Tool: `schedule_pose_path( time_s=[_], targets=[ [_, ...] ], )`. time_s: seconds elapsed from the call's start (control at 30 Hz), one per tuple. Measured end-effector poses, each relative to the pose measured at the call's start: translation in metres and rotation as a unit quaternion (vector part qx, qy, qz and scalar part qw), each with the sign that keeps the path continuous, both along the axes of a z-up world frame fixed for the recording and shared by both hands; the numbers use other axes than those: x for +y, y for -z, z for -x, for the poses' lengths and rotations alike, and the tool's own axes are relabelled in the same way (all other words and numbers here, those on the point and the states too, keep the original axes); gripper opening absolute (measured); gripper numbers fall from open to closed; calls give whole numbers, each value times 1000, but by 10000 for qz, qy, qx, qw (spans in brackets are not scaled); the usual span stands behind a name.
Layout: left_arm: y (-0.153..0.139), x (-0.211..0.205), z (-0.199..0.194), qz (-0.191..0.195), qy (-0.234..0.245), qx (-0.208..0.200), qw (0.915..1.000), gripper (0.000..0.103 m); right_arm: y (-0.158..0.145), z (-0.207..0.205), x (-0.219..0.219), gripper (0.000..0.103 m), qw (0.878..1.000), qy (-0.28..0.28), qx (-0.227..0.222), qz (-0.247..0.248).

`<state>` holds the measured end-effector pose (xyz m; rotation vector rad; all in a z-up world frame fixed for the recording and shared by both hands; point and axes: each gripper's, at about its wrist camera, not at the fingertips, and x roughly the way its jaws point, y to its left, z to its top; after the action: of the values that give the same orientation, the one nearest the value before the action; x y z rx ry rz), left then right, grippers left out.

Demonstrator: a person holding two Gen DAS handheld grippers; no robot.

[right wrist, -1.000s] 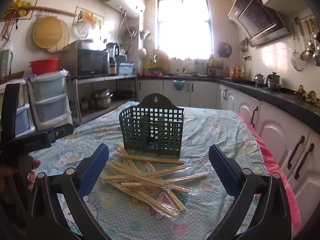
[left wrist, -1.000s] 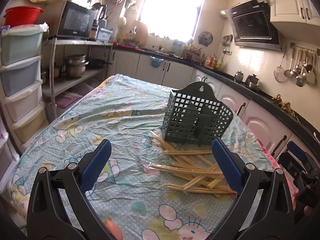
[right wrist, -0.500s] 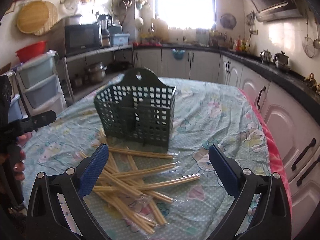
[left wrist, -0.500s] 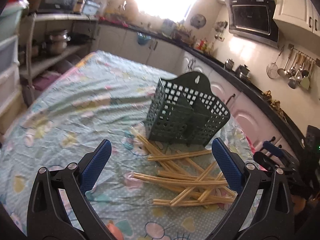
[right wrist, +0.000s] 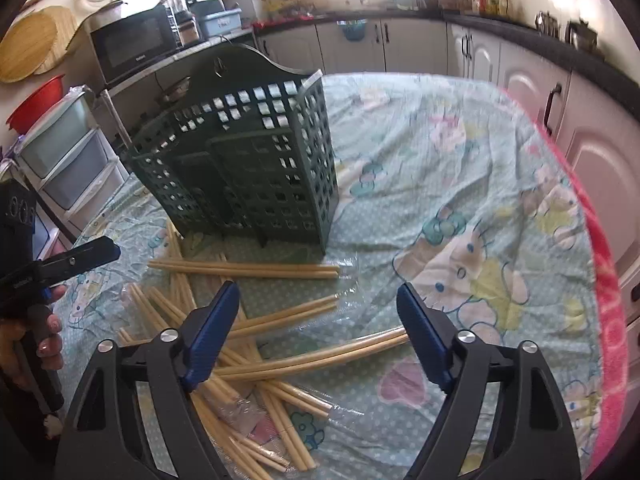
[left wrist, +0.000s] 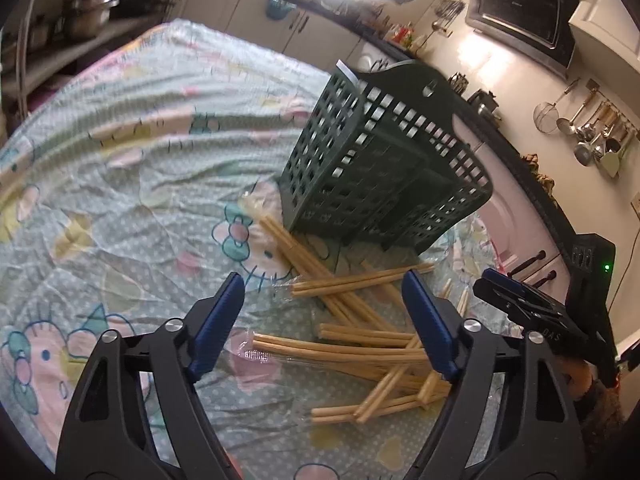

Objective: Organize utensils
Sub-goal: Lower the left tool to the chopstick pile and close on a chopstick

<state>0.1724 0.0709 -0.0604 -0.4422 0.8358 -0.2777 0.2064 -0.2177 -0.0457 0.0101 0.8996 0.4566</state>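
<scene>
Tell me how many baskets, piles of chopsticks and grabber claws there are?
Green basket: 1
Pile of wrapped chopsticks: 1 (too tangled to count the sticks singly)
Grabber claws: 2, the left gripper and the right gripper, both open and empty
Total: 4

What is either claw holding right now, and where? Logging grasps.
Nothing. The left claw and right claw are both open and empty above the loose chopsticks.

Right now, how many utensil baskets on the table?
1: the green basket stands upright mid-table, chopsticks scattered at its foot. Both hand-held grippers open, nothing held.
</scene>
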Motion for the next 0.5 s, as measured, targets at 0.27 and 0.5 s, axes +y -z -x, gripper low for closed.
schedule_pose_path(
  time_s=[0.27,0.5],
  targets=[
    [19,2,-15,377,150,324,9987,55,17,-18,-10,62,9984,66,461,-319],
    [26,-2,-18,385,217,432,9981,34,29,-26,-17,42,9953,77,772,-588]
  ],
)
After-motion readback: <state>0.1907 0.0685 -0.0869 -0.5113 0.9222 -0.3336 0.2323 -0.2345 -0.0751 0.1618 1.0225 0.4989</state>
